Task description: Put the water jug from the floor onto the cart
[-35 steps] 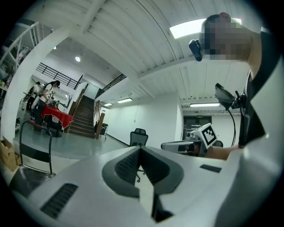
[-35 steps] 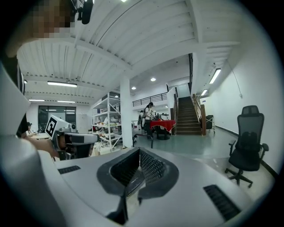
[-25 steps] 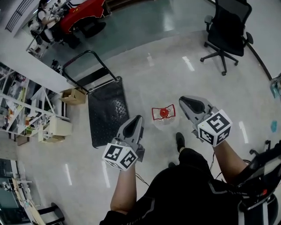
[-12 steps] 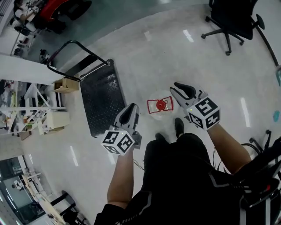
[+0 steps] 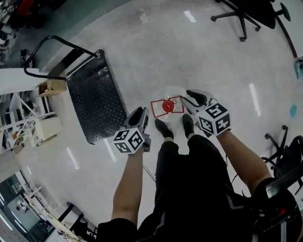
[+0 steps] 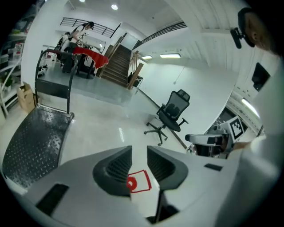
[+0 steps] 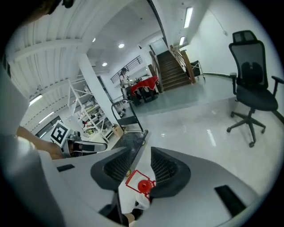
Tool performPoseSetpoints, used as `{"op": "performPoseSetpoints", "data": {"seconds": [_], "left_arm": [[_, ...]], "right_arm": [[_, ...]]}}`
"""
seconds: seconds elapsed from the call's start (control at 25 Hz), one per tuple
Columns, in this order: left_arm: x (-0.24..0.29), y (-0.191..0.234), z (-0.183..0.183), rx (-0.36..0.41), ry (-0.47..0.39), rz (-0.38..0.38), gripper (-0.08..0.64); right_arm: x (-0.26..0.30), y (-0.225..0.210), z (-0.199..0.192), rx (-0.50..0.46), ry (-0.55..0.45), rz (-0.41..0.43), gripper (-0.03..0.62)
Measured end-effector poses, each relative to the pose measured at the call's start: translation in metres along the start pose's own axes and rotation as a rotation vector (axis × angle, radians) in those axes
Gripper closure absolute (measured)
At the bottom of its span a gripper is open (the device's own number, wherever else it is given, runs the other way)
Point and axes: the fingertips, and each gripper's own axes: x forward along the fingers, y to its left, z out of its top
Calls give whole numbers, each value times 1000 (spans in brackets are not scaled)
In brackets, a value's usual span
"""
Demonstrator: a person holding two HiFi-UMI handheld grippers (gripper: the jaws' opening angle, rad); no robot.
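On the floor, just beyond the person's black shoes (image 5: 164, 127), the clear water jug (image 5: 166, 105) with a red cap and red handle stood upright. It was right of the flatbed cart (image 5: 92, 97) and apart from it. The left claw (image 5: 139, 113) hung near the jug's left side, the right claw (image 5: 191, 97) close at its right; whether that one touched could not be told. Both claws' jaws had just been opening, the left to a narrow gap and the right wider. Nothing was pressed between their pads, and the jug showed beyond them. An office chair (image 5: 246, 14) stood far right.
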Motion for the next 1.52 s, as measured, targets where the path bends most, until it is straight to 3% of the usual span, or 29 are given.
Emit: {"op": "performPoseSetpoints", "data": {"seconds": [0.36, 0.6, 0.84, 1.04, 1.24, 1.36, 1.52], "left_arm": [[78, 59, -101, -47, 274, 29, 419], [105, 102, -157, -105, 394, 45, 402], [127, 112, -197, -135, 448, 67, 400], [137, 119, -206, -184, 453, 82, 402], [144, 110, -216, -193, 482, 40, 403], [143, 114, -217, -202, 481, 44, 489], [137, 116, -214, -210, 477, 27, 494]], "right_arm": [[80, -59, -129, 106, 216, -90, 448], [116, -78, -188, 236, 279, -132, 440], [133, -86, -226, 283, 307, -120, 433], [147, -91, -237, 308, 326, -134, 433], [149, -95, -251, 316, 355, -124, 434], [151, -92, -255, 343, 357, -123, 464], [152, -84, -249, 380, 337, -109, 506]]}}
